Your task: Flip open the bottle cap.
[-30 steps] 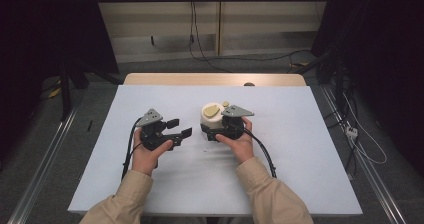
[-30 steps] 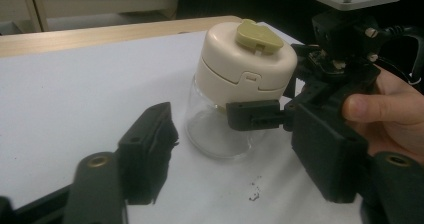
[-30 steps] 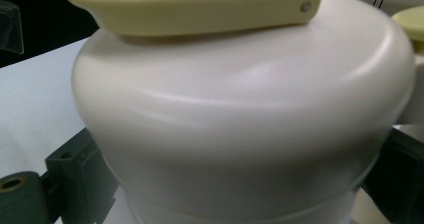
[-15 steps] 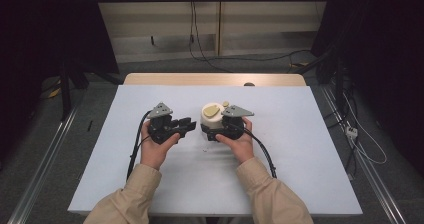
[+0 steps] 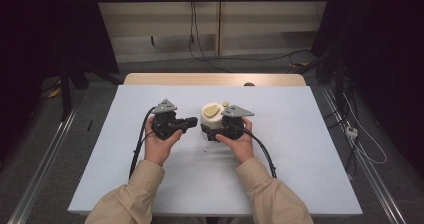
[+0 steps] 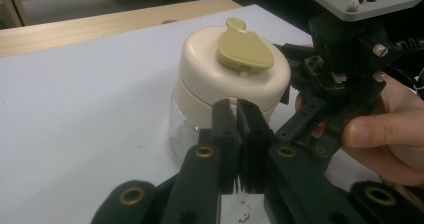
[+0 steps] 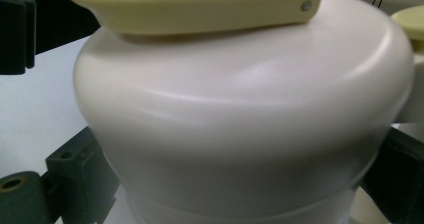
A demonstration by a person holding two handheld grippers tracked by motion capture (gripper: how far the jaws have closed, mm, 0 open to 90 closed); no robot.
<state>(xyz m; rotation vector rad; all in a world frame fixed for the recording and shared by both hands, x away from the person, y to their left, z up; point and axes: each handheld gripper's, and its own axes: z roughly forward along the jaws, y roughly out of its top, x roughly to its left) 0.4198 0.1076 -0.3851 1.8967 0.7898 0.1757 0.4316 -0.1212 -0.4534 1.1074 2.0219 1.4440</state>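
A clear jar (image 5: 212,115) with a domed cream lid and a yellow-green flip tab (image 6: 244,49) stands upright on the white table sheet (image 5: 300,149). My right gripper (image 5: 210,130) is shut on the jar; in the right gripper view the jar (image 7: 240,124) sits between its two black jaws. My left gripper (image 6: 235,105) has just been closing and is now shut with nothing between its pads. Its tips (image 5: 194,120) point at the jar's left side, close under the lid rim; whether they touch it I cannot tell.
The white sheet covers a wooden table whose bare far edge (image 5: 215,79) carries a small dark object (image 5: 248,84). Black cables trail from both grippers toward the front edge. A few small specks (image 5: 205,148) lie in front of the jar.
My left gripper moved right toward the jar and its jaws went from open to shut. The right gripper and the jar stayed in place.
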